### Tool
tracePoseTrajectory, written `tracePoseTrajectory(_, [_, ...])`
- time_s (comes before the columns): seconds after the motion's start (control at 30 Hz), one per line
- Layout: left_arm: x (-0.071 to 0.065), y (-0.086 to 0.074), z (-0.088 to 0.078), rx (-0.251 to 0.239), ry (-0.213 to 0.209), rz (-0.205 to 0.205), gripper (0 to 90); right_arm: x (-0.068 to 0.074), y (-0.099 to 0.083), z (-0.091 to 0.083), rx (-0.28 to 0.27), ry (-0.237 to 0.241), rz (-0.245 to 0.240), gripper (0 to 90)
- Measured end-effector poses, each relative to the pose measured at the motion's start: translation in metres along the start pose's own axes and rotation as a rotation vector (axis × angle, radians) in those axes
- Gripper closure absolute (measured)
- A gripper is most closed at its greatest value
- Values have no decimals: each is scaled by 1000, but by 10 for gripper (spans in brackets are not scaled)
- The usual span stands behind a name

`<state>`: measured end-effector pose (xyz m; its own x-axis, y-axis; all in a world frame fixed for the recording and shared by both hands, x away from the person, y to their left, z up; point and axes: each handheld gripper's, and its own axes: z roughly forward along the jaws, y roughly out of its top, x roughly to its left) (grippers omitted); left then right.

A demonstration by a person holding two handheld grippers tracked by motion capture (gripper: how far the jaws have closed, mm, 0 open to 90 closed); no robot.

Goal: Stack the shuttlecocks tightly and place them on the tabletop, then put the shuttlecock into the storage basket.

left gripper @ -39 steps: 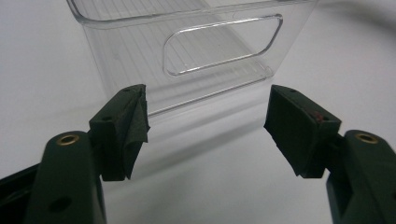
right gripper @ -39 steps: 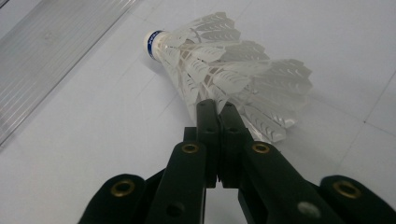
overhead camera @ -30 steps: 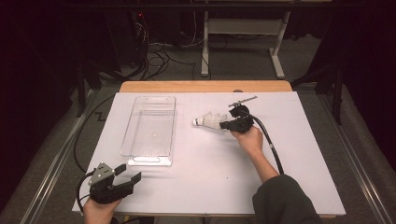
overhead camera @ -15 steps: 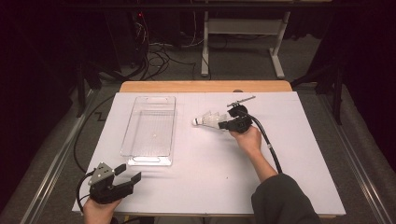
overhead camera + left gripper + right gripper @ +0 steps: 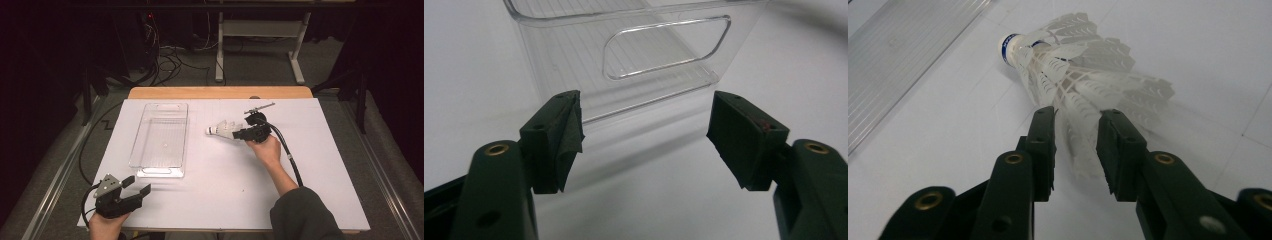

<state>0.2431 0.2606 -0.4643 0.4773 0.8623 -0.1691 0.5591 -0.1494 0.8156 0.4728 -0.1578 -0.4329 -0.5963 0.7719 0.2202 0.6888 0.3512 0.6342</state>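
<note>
A white shuttlecock (image 5: 1073, 75) lies on its side on the white tabletop (image 5: 310, 165), right of a clear plastic bin (image 5: 161, 140), cork end toward the bin. The right gripper (image 5: 1075, 145) has its jaws on either side of the feather skirt; they have just been opening, and whether the pads still press the feathers is hard to make out. The left gripper (image 5: 131, 187) rests near the tabletop's front left corner, jaws spread wide with nothing between them, facing the bin's handle cutout.
</note>
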Motion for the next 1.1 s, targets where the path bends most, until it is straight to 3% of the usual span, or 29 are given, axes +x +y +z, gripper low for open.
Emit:
tracePoseTrajectory(0.37, [-1, 0, 0, 3, -3, 2, 310, 2, 0, -5, -20, -14, -4, 545])
tracePoseTrajectory(1.1, [-1, 0, -1, -4, 3, 0, 312, 13, 8, 2, -21, -24, -52, 519])
